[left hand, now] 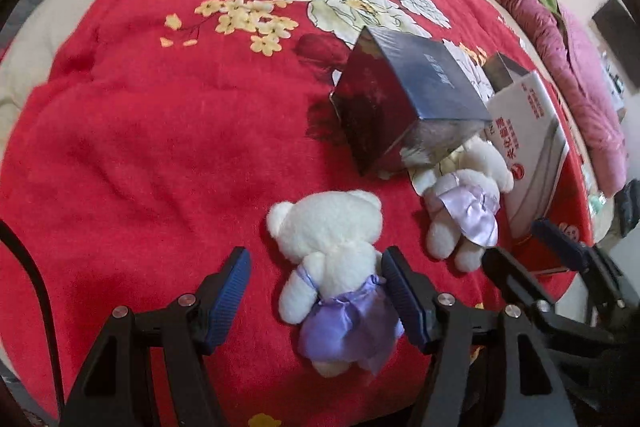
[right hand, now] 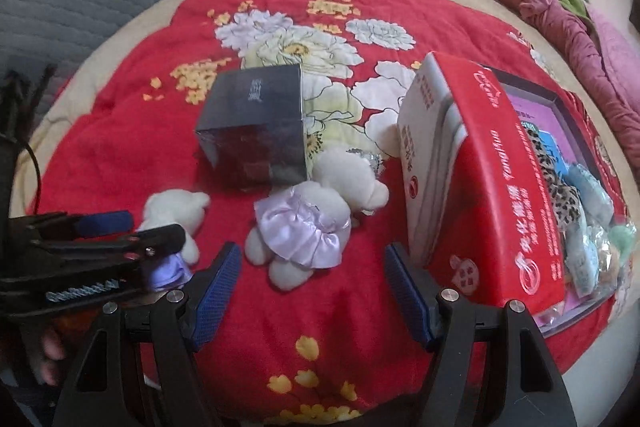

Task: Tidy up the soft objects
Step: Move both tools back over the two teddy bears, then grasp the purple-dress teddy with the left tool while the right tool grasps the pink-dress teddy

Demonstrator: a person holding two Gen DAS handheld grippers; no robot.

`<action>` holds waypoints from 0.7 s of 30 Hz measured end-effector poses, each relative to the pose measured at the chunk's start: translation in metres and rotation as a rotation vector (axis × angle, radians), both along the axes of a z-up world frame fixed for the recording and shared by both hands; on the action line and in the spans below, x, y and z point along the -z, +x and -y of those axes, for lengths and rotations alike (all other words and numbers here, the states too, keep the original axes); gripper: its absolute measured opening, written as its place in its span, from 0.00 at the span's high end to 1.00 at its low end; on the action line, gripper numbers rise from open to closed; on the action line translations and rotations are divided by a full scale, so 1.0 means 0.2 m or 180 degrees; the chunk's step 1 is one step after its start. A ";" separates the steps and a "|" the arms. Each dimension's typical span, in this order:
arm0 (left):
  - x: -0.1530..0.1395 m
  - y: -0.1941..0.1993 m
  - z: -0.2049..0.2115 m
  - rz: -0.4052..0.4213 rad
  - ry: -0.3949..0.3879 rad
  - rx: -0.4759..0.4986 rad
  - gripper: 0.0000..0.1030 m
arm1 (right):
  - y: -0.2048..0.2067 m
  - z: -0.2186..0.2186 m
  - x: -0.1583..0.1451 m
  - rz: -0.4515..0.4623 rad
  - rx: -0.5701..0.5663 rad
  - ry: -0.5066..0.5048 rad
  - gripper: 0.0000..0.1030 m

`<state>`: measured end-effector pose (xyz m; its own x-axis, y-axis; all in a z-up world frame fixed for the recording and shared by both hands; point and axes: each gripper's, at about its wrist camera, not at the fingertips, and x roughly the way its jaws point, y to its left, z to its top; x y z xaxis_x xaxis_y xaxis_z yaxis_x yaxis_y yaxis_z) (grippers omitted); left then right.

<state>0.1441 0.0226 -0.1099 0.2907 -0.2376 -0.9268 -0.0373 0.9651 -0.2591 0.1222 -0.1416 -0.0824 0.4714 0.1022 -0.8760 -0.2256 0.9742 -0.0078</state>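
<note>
The left tool [left hand: 316,291] is wide open. A white teddy bear [left hand: 332,251] in a purple skirt lies between its blue pads [left hand: 404,299], and the right pad looks very close to it; I cannot tell if it touches. The right tool [right hand: 312,283] is wide open too and holds nothing. Just past it lies a second bear [right hand: 316,219] in a pale skirt. Both bears lie on a red blanket [left hand: 160,147] with flowers, on a bed. A dark box [right hand: 256,131] stands right behind the second bear. A red and white box [right hand: 480,179] stands to its right.
</note>
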 end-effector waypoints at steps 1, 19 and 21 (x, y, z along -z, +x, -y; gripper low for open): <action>0.01 0.00 -0.01 -0.0013 -0.0026 -0.0005 0.34 | 0.02 -0.01 0.01 -0.0018 0.0005 0.0016 0.28; 0.04 0.01 -0.04 -0.0074 -0.0117 0.0235 0.32 | 0.23 -0.02 0.20 -0.0275 0.0281 0.0172 0.50; 0.05 0.02 -0.03 -0.0088 -0.0103 0.0235 0.32 | 0.21 -0.02 0.15 -0.0183 0.0228 0.0151 0.54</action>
<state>0.1485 0.0287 -0.1206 0.2456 -0.2874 -0.9258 0.0259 0.9566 -0.2902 0.1637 -0.1372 -0.1127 0.4281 0.1121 -0.8968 -0.1542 0.9868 0.0497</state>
